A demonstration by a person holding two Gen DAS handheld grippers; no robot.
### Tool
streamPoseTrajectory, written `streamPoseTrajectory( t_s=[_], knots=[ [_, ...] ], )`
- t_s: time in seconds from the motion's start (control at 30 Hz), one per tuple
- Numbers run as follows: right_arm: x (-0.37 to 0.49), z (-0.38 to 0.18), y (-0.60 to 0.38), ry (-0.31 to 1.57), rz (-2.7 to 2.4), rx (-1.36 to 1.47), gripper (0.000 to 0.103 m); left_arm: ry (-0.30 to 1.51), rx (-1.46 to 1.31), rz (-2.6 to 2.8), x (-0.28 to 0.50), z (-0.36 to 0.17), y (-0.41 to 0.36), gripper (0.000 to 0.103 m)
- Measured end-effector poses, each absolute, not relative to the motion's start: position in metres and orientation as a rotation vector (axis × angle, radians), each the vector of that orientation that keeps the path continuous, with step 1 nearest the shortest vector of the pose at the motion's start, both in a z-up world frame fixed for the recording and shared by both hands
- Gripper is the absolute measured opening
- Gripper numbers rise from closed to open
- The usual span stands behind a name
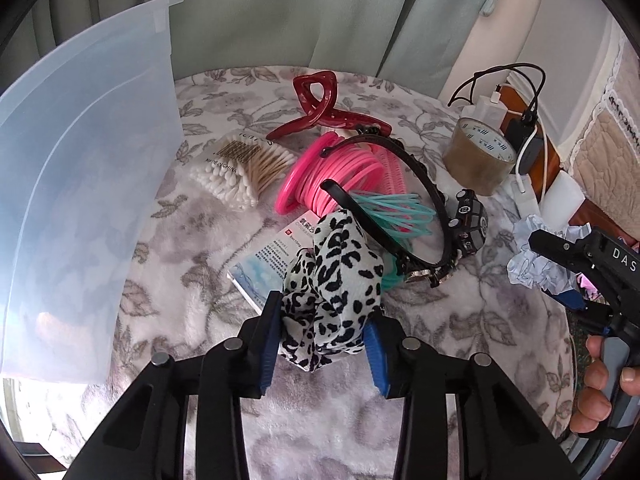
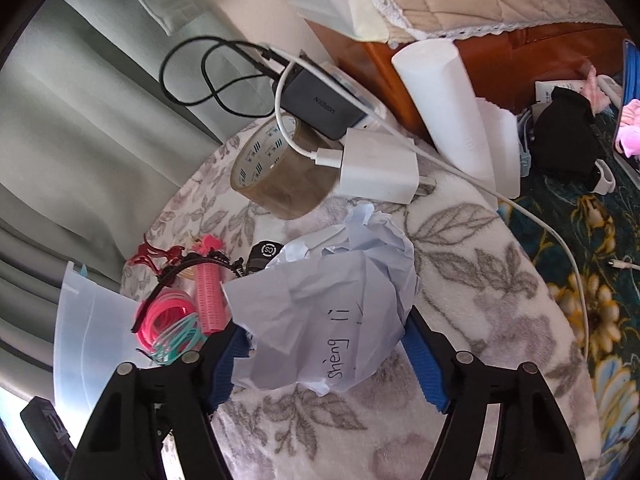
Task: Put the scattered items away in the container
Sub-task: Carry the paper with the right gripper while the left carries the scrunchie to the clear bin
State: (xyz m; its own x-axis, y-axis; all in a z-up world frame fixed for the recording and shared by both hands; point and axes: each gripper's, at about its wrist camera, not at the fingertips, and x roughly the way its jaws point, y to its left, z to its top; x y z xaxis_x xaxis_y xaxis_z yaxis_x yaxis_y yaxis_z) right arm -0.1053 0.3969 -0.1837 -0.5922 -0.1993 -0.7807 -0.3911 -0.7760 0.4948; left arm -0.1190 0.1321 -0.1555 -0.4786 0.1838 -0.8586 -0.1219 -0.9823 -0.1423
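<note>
Left wrist view is showing the left gripper (image 1: 325, 340) closing its blue-padded jaws on a black-and-white leopard-print fabric scrunchie (image 1: 334, 280), which is bulging up between them above the floral fleece-covered round table (image 1: 208, 280). Lying off to the left of these jaws, at the table's left edge, is the translucent plastic storage container (image 1: 80, 184), its open mouth tilting toward the clutter; so the carry, as I judge it, is running leftward, and this hand is sitting nearer the bin. Right wrist view is showing the right gripper (image 2: 320, 364) gripping a crumpled ball of white paper with handwriting (image 2: 332, 300) near the table's right edge, jaws set wide around the wad and pressing on both flanks. From there the container is standing well apart, across the pile of pink plastic bangles (image 2: 162, 318), so that load is facing the longer crossing.
</note>
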Motion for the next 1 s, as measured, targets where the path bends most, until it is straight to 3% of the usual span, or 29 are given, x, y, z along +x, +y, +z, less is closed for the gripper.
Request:
streamPoseTrajectory(
  t_s=[0.47,1.0],
  knots=[
    [-0.059,-0.114,0.385,0.981,2.643,-1.196,0.075,-0.126,-1.278,2.589,-0.076,-0.093,0.128,0.035],
    [-0.009,-0.01,0.322,0.799,2.91,-0.98,0.076,-0.28,-0.945,2.702,-0.02,-0.005,0.067,0.035]
  ],
)
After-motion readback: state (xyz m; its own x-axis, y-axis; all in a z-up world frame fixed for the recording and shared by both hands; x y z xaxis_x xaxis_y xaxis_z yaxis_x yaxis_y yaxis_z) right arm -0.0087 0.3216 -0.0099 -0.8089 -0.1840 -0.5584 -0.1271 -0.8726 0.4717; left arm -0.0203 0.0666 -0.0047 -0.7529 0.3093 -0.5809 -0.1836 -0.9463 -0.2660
